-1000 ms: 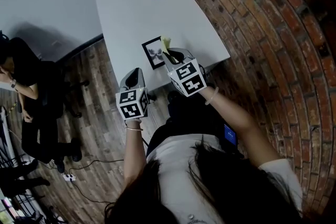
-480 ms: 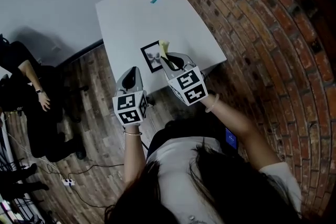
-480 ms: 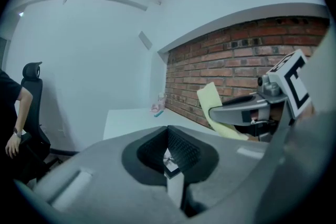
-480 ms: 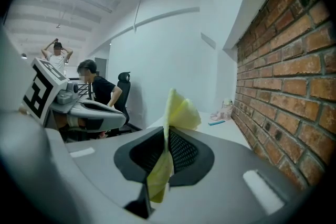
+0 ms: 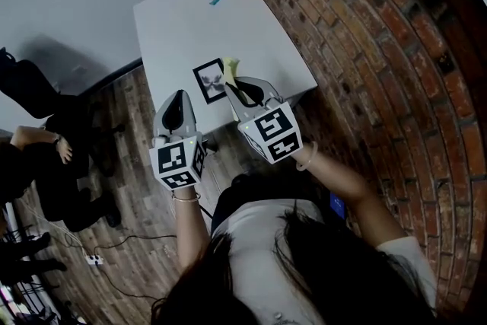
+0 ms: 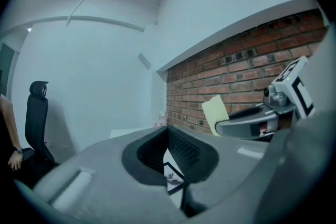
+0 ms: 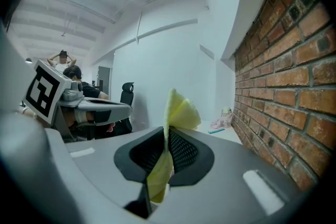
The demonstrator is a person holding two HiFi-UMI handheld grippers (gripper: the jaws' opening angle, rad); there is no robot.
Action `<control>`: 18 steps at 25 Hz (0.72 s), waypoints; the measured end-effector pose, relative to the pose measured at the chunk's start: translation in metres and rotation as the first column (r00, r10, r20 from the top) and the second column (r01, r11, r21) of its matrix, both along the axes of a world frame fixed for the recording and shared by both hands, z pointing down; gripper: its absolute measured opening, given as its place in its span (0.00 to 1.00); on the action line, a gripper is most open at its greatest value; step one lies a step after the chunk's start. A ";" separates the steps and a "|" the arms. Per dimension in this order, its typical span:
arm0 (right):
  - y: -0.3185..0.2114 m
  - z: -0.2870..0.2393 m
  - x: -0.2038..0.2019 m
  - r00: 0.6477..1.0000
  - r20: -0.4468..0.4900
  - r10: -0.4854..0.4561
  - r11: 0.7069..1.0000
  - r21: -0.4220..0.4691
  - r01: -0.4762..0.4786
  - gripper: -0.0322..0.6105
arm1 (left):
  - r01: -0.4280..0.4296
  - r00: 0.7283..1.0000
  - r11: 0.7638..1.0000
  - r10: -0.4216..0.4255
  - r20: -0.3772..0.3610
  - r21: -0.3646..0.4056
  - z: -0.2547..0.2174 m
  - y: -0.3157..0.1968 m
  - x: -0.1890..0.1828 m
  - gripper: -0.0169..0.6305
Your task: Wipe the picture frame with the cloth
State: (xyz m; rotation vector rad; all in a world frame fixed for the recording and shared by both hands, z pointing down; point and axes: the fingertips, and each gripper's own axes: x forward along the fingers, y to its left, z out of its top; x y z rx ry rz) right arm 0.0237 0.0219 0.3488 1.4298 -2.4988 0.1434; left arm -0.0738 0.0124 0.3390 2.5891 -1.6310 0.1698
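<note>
— Grippers both seem to have come up and back toward her in the last second, don't they? Their marker cubes fill more of the head view than they did.

— Yes, and the white table [image 5: 183, 19] has slid up and away in that view. The picture frame [image 5: 208, 80] lies flat where it did, near the table's near edge. I'd say she's lifted off between strokes or hasn't properly started. Either way, I don't see the cloth on the glass.

— Where is the cloth, then?

— The yellow cloth [image 5: 230, 69] is in the right gripper [image 5: 242, 85]. From above it shows just beside the frame's right edge, but whether it touches there I can't tell.

— Is the grip firm?

— Looks so. Along that gripper's own jaws, the right gripper [image 7: 165, 136] is pinched tight on the cloth [image 7: 178, 113], with a fold fanning above the pads and a tail hanging below.

— And the other one?

— The left gripper [image 5: 177, 97] hangs over the floor off the table's near-left corner, well short of the frame. Its jaws are drawn together on nothing. In its own view the left gripper [image 6: 167, 131] leaves only a sliver, and the frame [image 6: 173, 176] peeks through it.

— So it isn't steadying anything.

— No. My guess is the frame could skid if she wipes it unheld.
</note>
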 end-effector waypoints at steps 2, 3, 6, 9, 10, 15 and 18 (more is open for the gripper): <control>0.007 -0.006 0.005 1.000 0.010 -0.006 1.000 0.008 0.006 0.10 | 0.014 1.000 1.000 -0.014 -0.002 0.021 -0.009 0.006 0.004 0.03; 0.010 -0.009 0.007 1.000 0.015 -0.010 1.000 0.014 0.010 0.10 | 0.020 1.000 0.999 -0.020 -0.004 0.028 -0.013 0.010 0.007 0.03; 0.019 -0.014 0.015 0.999 0.029 -0.015 1.000 0.025 0.014 0.10 | 0.032 0.999 0.999 -0.032 -0.003 0.043 -0.020 0.019 0.015 0.03; 0.026 -0.019 0.023 0.999 0.040 -0.020 0.999 0.035 0.018 0.10 | 0.041 0.999 0.998 -0.041 -0.012 0.049 -0.026 0.029 0.025 0.03; 0.029 -0.020 0.026 0.999 0.043 -0.021 0.999 0.039 0.020 0.10 | 0.044 0.999 0.998 -0.043 -0.012 0.050 -0.027 0.032 0.028 0.03; 0.039 -0.025 0.037 0.998 0.053 -0.025 0.998 0.050 0.023 0.09 | 0.043 0.999 0.998 -0.043 0.003 0.055 -0.028 0.045 0.040 0.03; 0.042 -0.027 0.041 0.998 0.058 -0.028 0.998 0.057 0.024 0.09 | 0.043 0.999 0.998 -0.043 0.002 0.054 -0.029 0.049 0.046 0.03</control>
